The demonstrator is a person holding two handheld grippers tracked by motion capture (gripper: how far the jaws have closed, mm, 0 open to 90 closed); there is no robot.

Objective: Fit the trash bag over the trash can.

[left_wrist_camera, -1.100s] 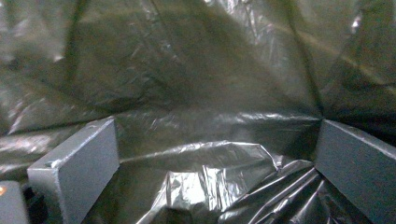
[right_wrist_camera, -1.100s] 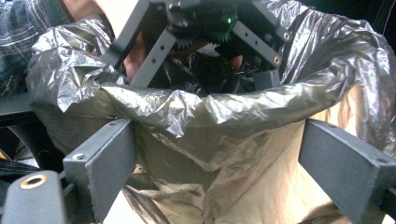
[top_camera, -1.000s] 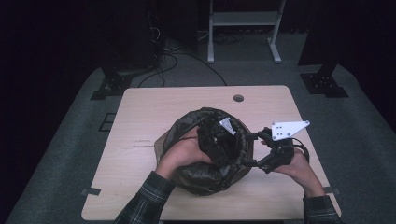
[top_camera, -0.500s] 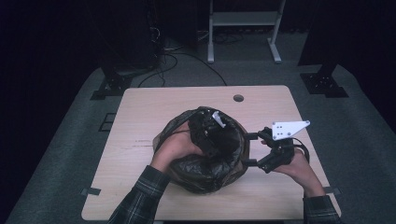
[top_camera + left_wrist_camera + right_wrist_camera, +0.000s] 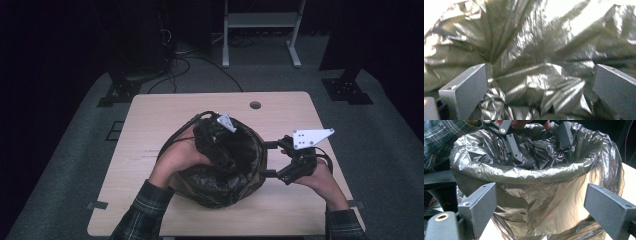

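Note:
A crumpled dark plastic bag (image 5: 220,191) stands with its mouth up on the middle of the wooden table (image 5: 150,117). My left gripper (image 5: 220,145) reaches down into the bag's mouth, its grey plate (image 5: 226,122) above the far rim. In the left gripper view its jaws stand wide apart, open (image 5: 539,82), with wrinkled bag film (image 5: 529,50) bunched between them. My right gripper (image 5: 267,160) is level at the bag's right side, open, one jaw to each side of the bag wall (image 5: 539,195). The right gripper view shows the rolled rim (image 5: 524,173) and the left gripper (image 5: 541,151) above it.
A small round hole (image 5: 255,105) sits near the table's far edge. Bare tabletop lies left of the bag and behind it. Dark stand feet (image 5: 120,92) and a metal frame (image 5: 260,20) are on the floor beyond the table.
My left hand and gripper have risen and shifted toward the bag's far side, and the bag's top has bunched up around them. The right gripper has held still.

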